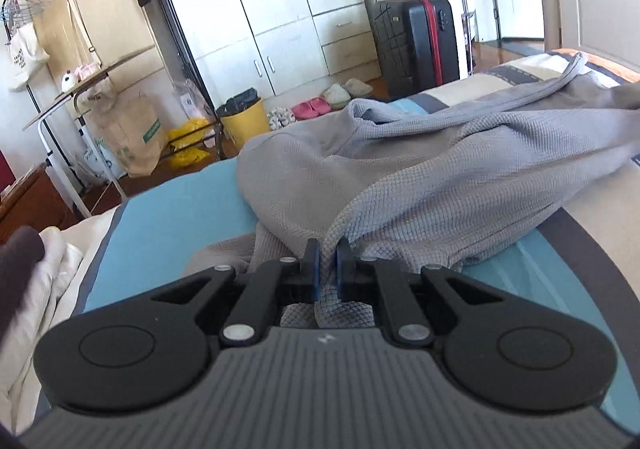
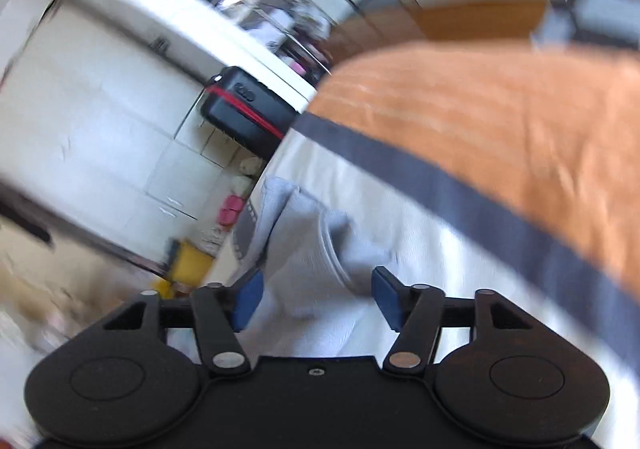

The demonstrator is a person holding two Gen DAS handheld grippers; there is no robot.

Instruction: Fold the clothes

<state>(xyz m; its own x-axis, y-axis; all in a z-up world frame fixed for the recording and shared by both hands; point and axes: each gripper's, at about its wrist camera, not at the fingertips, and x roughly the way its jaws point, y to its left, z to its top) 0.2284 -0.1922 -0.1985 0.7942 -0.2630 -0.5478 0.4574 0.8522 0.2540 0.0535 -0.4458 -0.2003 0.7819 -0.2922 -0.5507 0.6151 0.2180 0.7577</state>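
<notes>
Left gripper pinching bunched grey waffle-knit garment on striped bedspread; right gripper spread, blurred.

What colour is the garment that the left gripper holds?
Grey, with a waffle-like texture. The garment shows best in the left wrist view.

Bright daylight fills a bedroom. White wardrobes stand at twelve o'clock, a black suitcase with red trim at one o'clock, a yellow bin on the brown wooden floor at eleven o'clock
</notes>
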